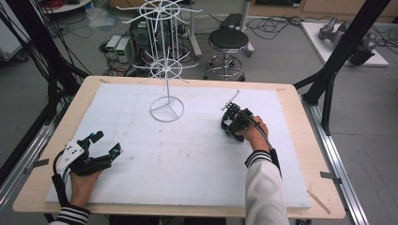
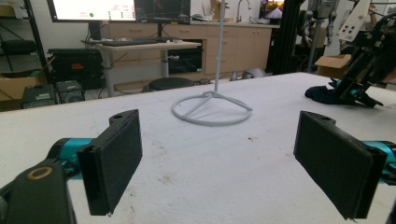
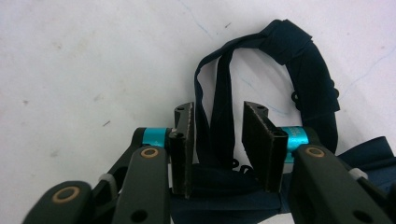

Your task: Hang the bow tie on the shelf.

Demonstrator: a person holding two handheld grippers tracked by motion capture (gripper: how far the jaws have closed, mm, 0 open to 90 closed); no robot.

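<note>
My right gripper [image 3: 217, 144] has its fingers straddling the dark strap [image 3: 219, 116] on the counter [image 3: 93, 60], not yet pinching it. My left gripper [image 2: 219, 154] has its fingers spread, far from the strap.
</note>
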